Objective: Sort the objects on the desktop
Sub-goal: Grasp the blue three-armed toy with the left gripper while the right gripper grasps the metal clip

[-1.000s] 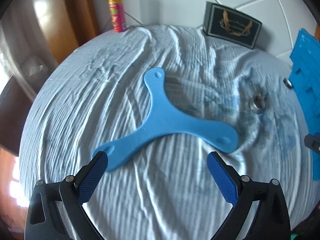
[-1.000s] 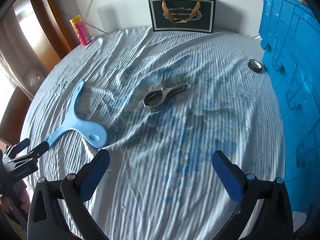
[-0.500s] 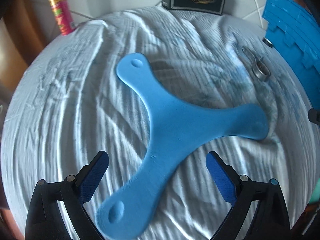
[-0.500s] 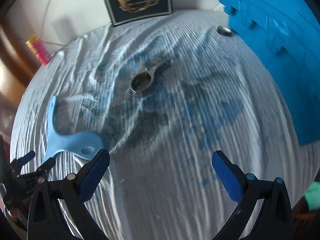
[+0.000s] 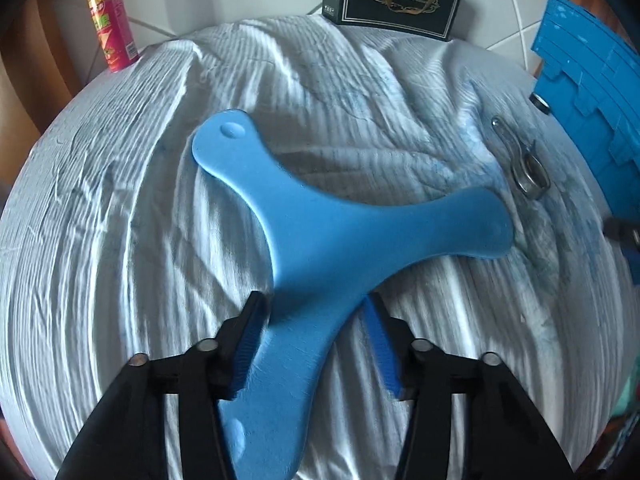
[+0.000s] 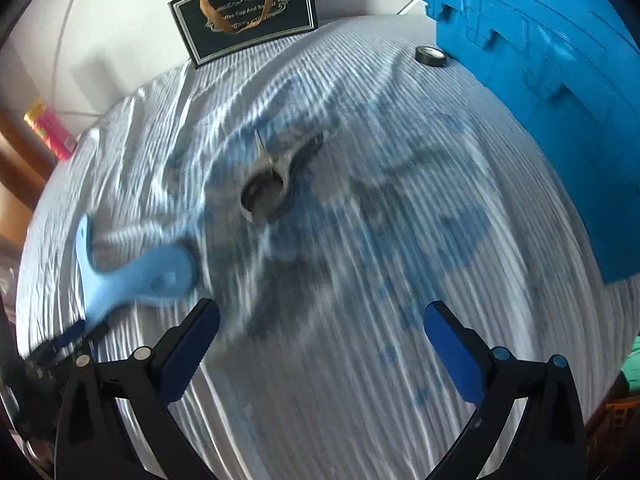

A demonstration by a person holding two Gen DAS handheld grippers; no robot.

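Observation:
A blue three-armed boomerang (image 5: 332, 236) lies on the white striped cloth (image 5: 120, 240). My left gripper (image 5: 316, 340) has its jaws closed in around the boomerang's near arm, pads against its edges. The boomerang also shows at the left of the right wrist view (image 6: 136, 272), with the left gripper (image 6: 76, 336) at its end. A metal clip (image 6: 272, 184) lies mid-table, also seen in the left wrist view (image 5: 524, 164). My right gripper (image 6: 320, 344) is open and empty above the cloth, short of the clip.
A blue crate (image 6: 552, 80) stands at the right, with a small black tape roll (image 6: 430, 56) by its base. A dark gift bag (image 6: 248, 12) stands at the back against the tiled wall. A red and yellow can (image 5: 112, 32) stands back left.
My left gripper moved forward over the boomerang's arm and closed from wide open onto it. My right gripper moved closer to the clip and stayed open.

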